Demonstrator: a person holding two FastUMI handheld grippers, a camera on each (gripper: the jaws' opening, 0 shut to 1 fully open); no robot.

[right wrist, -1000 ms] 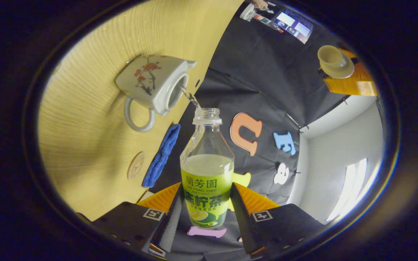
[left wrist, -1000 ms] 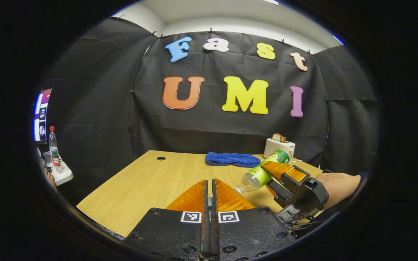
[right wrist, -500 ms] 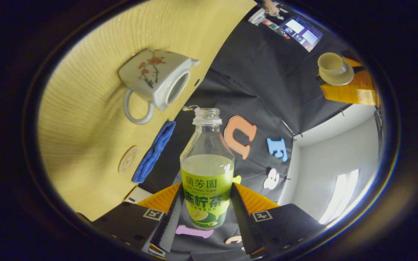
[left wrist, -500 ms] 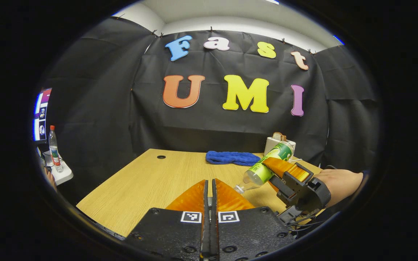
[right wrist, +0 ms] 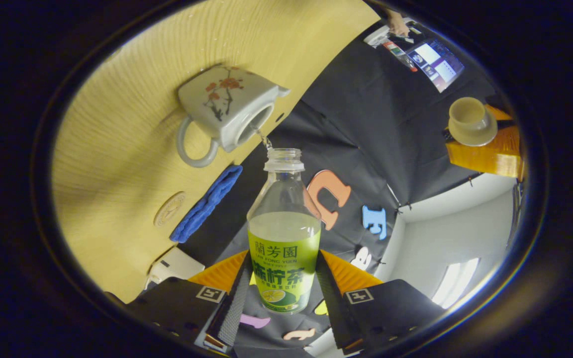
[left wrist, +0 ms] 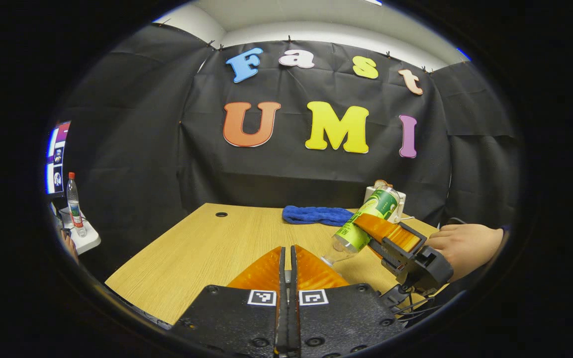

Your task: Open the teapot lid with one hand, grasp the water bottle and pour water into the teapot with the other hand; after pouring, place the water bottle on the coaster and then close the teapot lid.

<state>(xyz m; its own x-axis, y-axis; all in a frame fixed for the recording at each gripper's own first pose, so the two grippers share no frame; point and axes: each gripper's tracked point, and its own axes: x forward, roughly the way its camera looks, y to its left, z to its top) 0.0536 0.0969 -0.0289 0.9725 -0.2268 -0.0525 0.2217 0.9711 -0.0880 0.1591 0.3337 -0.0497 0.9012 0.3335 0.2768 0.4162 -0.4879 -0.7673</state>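
Since half a second ago a thin stream runs again from the water bottle [right wrist: 283, 233] mouth into the open teapot [right wrist: 227, 113], where none flowed then. Right tongs [right wrist: 283, 291] are clamped on the bottle's labelled body, holding it tipped over the teapot on the tabletop [right wrist: 132, 164]. Left tongs [left wrist: 288, 268] are pressed together on the teapot lid [right wrist: 471, 120], held aloft away from the pot. Beside a blue cloth [right wrist: 206, 204] lies the round coaster [right wrist: 169, 209].

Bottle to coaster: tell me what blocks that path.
Nothing visible does. The bottle is tilted at the teapot mouth in the right gripper; bare table lies between teapot and coaster, the blue towel beside it.
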